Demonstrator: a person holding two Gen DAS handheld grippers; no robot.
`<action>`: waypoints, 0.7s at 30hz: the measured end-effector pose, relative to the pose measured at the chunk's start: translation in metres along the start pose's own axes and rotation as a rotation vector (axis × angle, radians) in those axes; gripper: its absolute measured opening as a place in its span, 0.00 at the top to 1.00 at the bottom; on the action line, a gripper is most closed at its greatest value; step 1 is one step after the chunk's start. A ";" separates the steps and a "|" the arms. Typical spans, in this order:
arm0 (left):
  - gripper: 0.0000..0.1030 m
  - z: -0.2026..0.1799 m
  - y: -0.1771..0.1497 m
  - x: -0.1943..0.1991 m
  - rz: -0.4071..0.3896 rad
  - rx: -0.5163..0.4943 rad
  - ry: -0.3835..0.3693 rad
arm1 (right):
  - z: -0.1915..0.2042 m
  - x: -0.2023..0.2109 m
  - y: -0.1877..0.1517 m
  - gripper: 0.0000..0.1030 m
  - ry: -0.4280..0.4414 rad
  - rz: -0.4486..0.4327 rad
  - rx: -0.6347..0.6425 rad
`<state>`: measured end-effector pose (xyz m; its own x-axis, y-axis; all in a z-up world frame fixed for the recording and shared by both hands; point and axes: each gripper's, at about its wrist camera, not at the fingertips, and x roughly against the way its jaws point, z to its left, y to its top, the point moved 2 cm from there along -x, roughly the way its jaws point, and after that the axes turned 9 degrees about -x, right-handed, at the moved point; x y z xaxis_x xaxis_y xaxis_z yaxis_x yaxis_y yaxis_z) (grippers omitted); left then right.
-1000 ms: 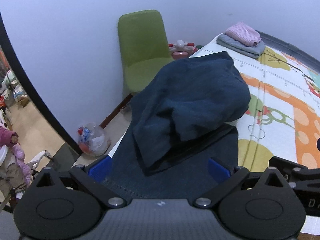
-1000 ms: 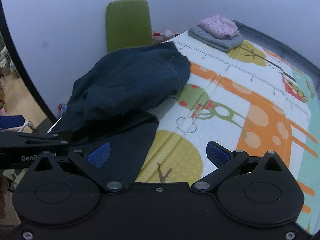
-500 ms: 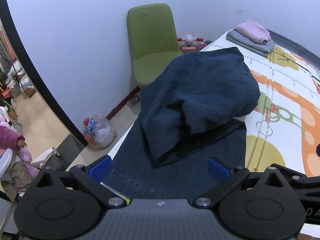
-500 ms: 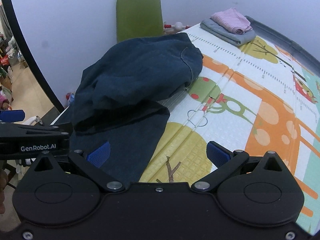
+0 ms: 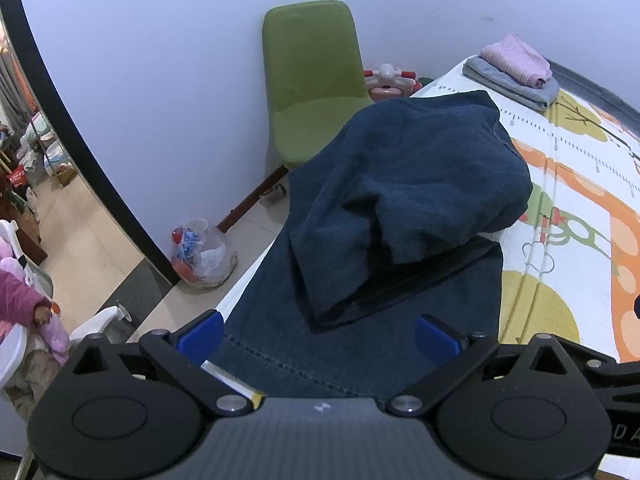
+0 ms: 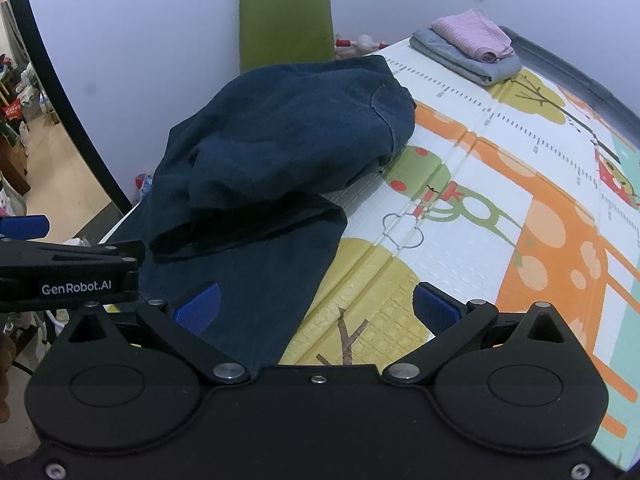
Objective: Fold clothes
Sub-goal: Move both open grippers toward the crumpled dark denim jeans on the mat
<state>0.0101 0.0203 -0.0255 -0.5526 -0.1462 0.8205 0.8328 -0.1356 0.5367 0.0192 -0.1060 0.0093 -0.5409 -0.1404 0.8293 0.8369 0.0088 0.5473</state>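
Dark blue jeans lie on the patterned play mat, bunched in a heap at the far end with one leg stretched flat toward me. My left gripper hovers open over the near hem of that leg, nothing between its blue pads. In the right wrist view the same jeans fill the left half of the mat. My right gripper is open just above the leg's right edge and the bare mat, holding nothing. The left gripper shows at that view's left edge.
A folded pink and grey pile sits at the mat's far corner, also seen as a pile in the right view. A green chair, a toy and a plastic bag stand on the floor left of the mat.
Both grippers have drawn back and risen a little, so more of the jeans leg and hem shows. The jeans have not moved and both grippers stay open.
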 end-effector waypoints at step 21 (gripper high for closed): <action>0.00 -0.004 -0.001 -0.009 0.032 0.007 -0.004 | -0.004 -0.013 0.001 0.00 0.018 0.025 0.001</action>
<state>0.0136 0.0177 -0.0342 -0.5253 -0.1469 0.8381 0.8504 -0.1237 0.5114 0.0275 -0.1081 -0.0010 -0.5180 -0.1583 0.8406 0.8501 0.0134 0.5264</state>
